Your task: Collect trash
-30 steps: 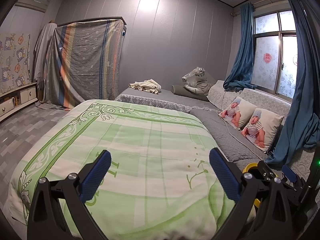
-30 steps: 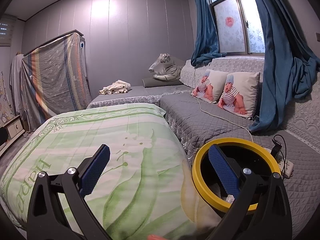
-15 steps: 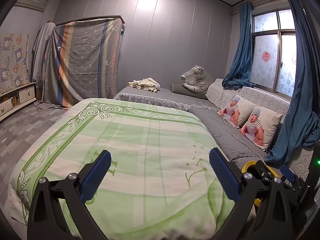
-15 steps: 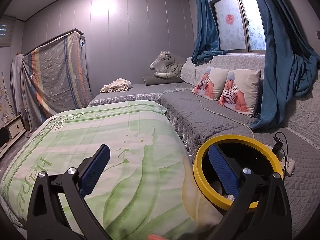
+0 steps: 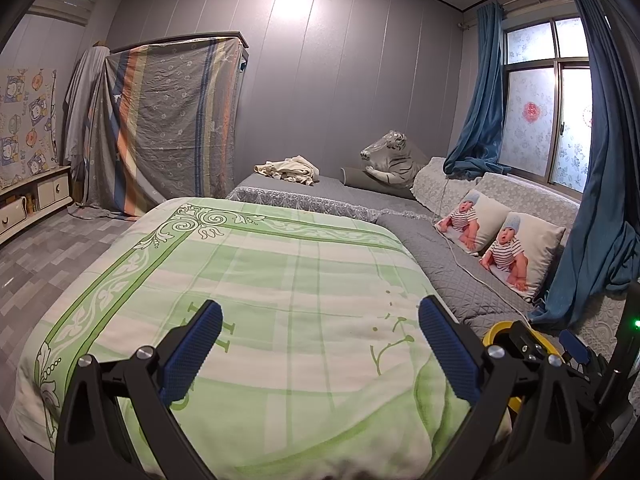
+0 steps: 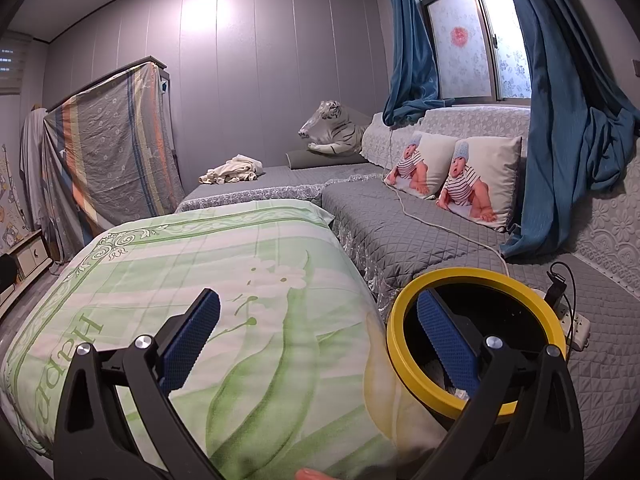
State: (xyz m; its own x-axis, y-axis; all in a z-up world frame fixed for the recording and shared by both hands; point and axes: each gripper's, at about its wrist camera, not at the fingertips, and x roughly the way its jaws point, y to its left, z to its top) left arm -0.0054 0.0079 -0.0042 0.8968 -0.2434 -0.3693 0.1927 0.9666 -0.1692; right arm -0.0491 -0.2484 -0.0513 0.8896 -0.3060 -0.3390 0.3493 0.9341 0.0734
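Observation:
A black trash bin with a yellow rim (image 6: 476, 280) stands between the green quilt and the grey sofa, with some pale scraps inside near its bottom. My right gripper (image 6: 318, 328) is open and empty, held above the quilt's right edge, its right finger over the bin's mouth. My left gripper (image 5: 320, 336) is open and empty above the green quilt (image 5: 248, 288). In the left wrist view the bin's rim (image 5: 496, 330) shows at the lower right behind the right gripper's body. No loose trash shows on the quilt.
A grey quilted sofa (image 6: 400, 220) with two baby-print pillows (image 6: 472, 180) runs along the right under the window. A white cable and a power strip (image 6: 576, 324) lie on it. A plush tiger (image 6: 332, 132) and crumpled cloth (image 6: 232, 170) sit at the back. A covered rack (image 5: 168, 120) stands left.
Both grippers have drifted slightly; the views shift a little toward the quilt. Both stay open and empty.

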